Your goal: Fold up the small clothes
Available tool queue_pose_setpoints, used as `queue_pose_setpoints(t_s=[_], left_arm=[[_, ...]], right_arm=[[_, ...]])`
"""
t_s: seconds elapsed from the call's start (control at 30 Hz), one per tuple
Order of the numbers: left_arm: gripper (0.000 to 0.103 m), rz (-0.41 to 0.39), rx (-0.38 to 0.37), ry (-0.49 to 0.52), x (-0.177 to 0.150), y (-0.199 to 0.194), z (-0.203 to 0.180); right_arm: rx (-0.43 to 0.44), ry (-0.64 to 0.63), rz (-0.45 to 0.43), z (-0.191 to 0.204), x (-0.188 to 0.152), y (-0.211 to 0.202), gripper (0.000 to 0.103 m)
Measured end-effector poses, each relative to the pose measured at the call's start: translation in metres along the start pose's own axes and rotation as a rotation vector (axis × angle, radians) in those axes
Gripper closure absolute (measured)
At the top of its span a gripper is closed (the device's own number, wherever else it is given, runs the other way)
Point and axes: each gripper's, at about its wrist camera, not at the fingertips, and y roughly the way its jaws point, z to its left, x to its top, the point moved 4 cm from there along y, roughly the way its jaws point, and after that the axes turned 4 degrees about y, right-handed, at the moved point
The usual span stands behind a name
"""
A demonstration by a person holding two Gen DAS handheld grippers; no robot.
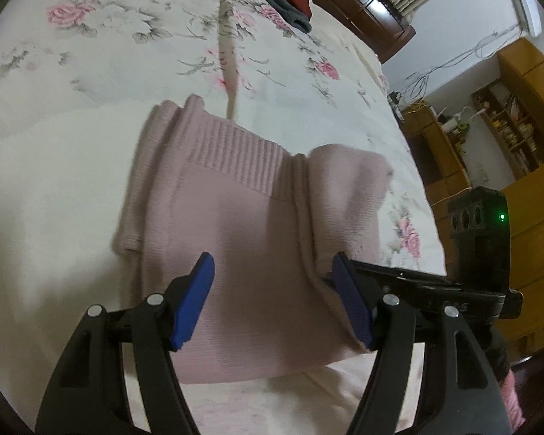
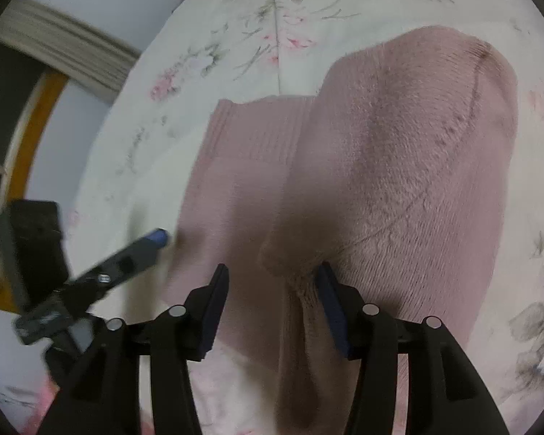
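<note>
Both your claws are spread over the pink ribbed knit garment [image 1: 235, 217] on the floral bedspread [image 1: 90, 72] — left claw [image 1: 273, 301] above its flat middle, right claw [image 2: 272, 308] nearest the folded-over fuzzy flap's edge, the garment's long axis running straight ahead.

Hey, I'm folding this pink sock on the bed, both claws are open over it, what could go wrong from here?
1. The folded-over toe half of the pink sock looks puffed rather than flat, so it may spring back open once left alone.
2. The right claw straddles the sock's bunched fold edge; closing there could drag or crumple the layers.
3. The left claw and right claw work close together, so they might bump and shift the sock on the soft flowered bedspread.
</note>
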Motion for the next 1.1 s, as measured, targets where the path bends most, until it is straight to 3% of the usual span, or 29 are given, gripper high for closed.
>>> queue_pose_setpoints(t_s=[0.17,0.4,0.63,0.83,0.93,1.0,1.1], left_arm=[[0.036,0.029,-0.094,-0.049,-0.002,0.019,-0.013],[0.035,0.090,-0.180,-0.110,-0.005,0.063,-0.028],[0.035,0.139,-0.176,-0.118,-0.003,0.098,-0.039],[0.037,0.170,-0.148,-0.106,0.003,0.124,-0.052],[0.049,0.175,-0.132,-0.086,0.007,0.131,-0.060],[0.069,0.168,-0.148,-0.085,0.011,0.131,-0.064],[0.076,0.125,-0.165,-0.058,0.015,0.124,-0.076]], right_arm=[[0.088,0.018,-0.089,-0.004,0.000,-0.055,0.051],[-0.037,0.080,-0.212,-0.072,-0.017,-0.113,0.049],[-0.047,0.182,-0.177,-0.135,-0.056,-0.098,0.049],[0.001,0.218,-0.163,-0.144,-0.075,-0.072,0.049],[0.018,0.238,-0.156,-0.146,-0.083,-0.063,0.049],[0.023,0.250,-0.153,-0.149,-0.086,-0.062,0.049],[0.034,0.266,-0.157,-0.152,-0.093,-0.062,0.049]])
